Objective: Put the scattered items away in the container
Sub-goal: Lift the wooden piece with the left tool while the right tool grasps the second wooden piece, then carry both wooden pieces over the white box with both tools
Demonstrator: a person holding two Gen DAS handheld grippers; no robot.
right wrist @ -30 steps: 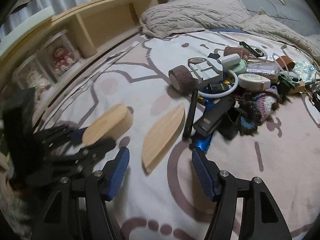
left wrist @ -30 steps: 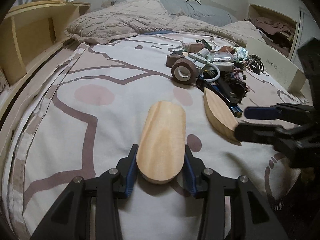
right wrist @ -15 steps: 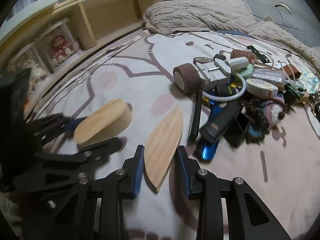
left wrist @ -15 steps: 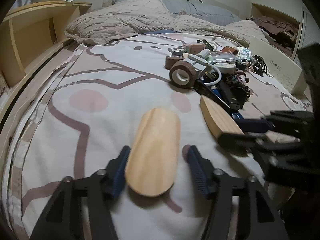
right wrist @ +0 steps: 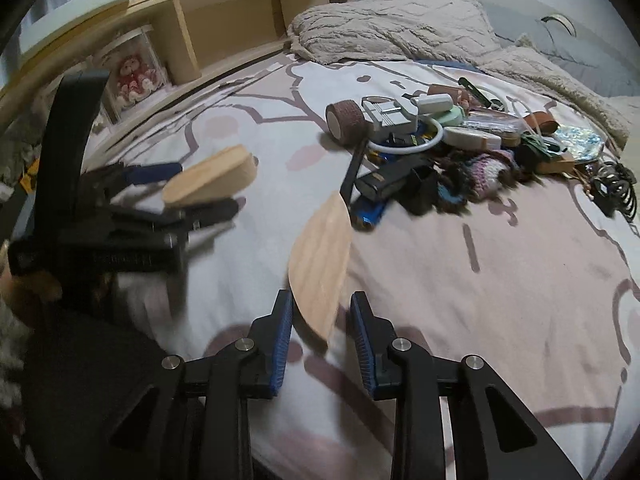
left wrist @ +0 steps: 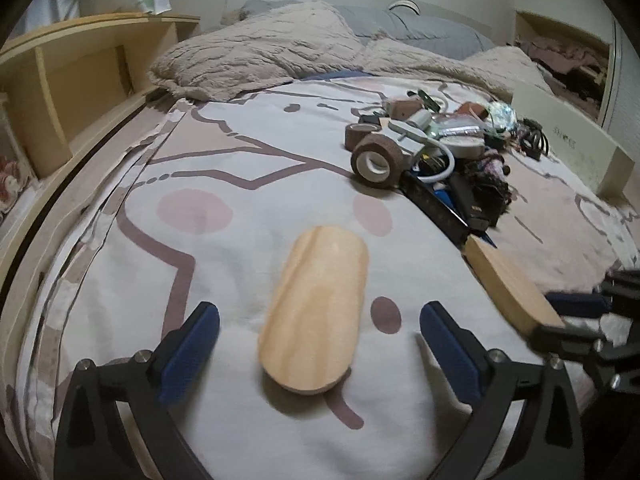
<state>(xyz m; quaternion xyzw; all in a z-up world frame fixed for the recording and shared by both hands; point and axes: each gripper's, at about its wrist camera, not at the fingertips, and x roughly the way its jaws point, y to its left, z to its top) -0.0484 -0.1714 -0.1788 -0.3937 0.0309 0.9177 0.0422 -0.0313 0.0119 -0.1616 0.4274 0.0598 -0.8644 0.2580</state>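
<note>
An oval wooden box [left wrist: 320, 268] lies flat on the bedsheet. My left gripper [left wrist: 320, 312] straddles its near end with the jaws opening wide, and neither pad touches the wood. To its right, a flat pointed wooden lid [left wrist: 508, 284] is tilted up on its edge. My right gripper [right wrist: 321, 300] is shut on the near tip of this lid [right wrist: 320, 248]. In the right wrist view, the left gripper [right wrist: 200, 192] shows at the left around the oval box [right wrist: 212, 180].
A pile of scattered small items [right wrist: 440, 148] lies further up the bed, with a brown tape roll [left wrist: 374, 160] at its near edge. A white box [left wrist: 576, 148] stands at the bed's right side. A wooden shelf [left wrist: 80, 80] runs along the left; pillows [left wrist: 260, 56] lie behind.
My left jaws have spread away from the oval box, which stays on the sheet. My right jaws have closed on the lid and tipped it up on its edge.
</note>
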